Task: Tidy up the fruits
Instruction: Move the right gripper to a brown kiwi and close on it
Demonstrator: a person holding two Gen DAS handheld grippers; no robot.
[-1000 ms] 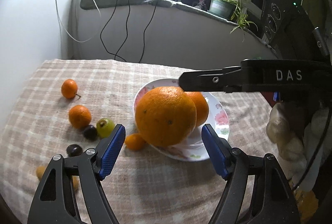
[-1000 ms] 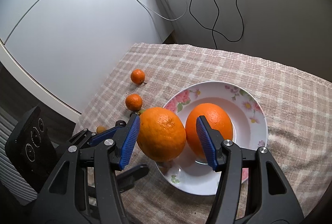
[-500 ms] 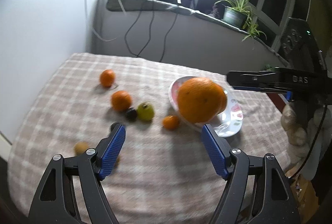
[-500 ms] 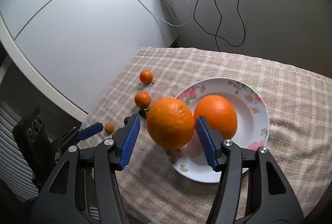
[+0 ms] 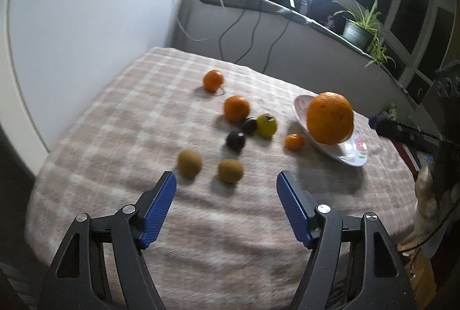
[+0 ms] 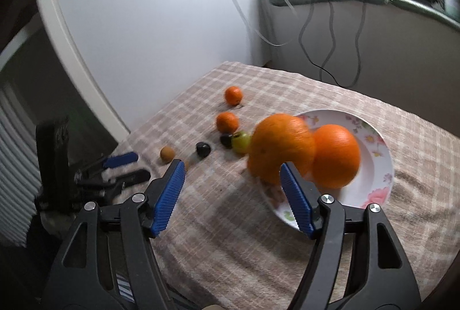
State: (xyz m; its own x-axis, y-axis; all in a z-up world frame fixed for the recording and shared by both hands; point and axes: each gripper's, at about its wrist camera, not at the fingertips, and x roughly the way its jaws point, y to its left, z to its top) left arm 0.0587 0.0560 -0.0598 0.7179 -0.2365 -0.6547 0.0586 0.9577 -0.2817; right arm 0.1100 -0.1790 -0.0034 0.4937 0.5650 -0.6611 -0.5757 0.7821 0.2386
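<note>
Checked cloth (image 5: 115, 137) covers the table. Left claw (image 5: 227, 203) is wide, narrowing, nothing between; two brown fruits (image 5: 230, 170) lie just beyond it. Right claw (image 6: 233, 195) is opening, empty, beside the big orange (image 6: 281, 146) at the plate's (image 6: 379, 155) near-left rim.

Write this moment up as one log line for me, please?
right tongs: opening, empty | big orange: on plate edge beside second orange | left tongs: closing, empty, above cloth

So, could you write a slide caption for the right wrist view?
Two oranges on a floral plate, beyond the opening right hand-held gripper.
</note>
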